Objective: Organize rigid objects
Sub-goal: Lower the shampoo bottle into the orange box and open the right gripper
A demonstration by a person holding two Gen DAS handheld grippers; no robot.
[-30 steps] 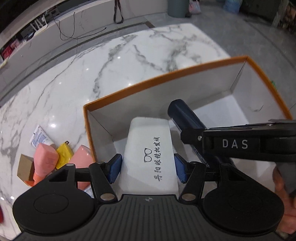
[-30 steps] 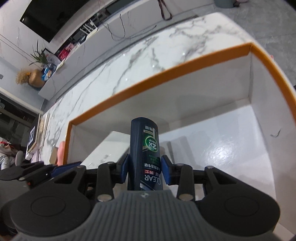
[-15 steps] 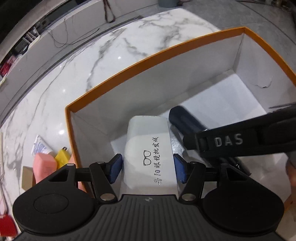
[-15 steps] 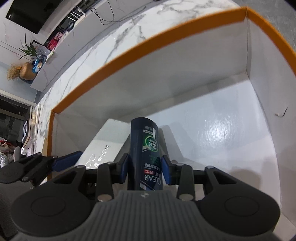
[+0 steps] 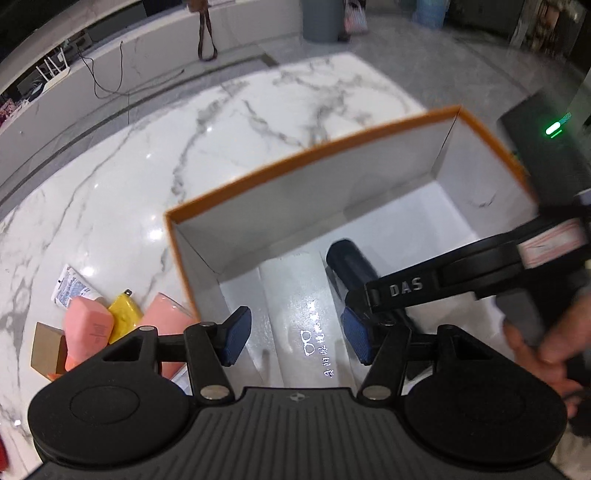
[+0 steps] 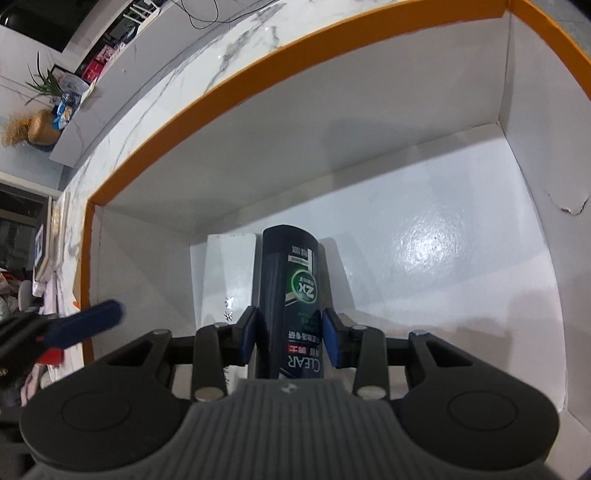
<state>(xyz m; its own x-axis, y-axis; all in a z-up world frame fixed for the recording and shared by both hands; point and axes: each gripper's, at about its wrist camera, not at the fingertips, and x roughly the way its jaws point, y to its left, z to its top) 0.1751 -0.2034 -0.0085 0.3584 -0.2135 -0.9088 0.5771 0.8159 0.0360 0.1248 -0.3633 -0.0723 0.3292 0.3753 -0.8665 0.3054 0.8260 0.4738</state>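
Your right gripper (image 6: 290, 341) pinches the dark bottle (image 6: 291, 295) inside the orange-rimmed box (image 6: 229, 85); your left gripper (image 5: 297, 334) stands spread above the white case (image 5: 299, 291), at the bottle's nine o'clock.

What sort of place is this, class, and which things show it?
Probably a home living or dining room: a marble table, a potted plant on a long shelf, and a bin on the tiled floor.

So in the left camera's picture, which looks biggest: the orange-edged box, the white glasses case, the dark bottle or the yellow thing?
1. Orange-edged box
2. White glasses case
3. Dark bottle, partly hidden, so unsure
4. Yellow thing, partly covered by its pink neighbours
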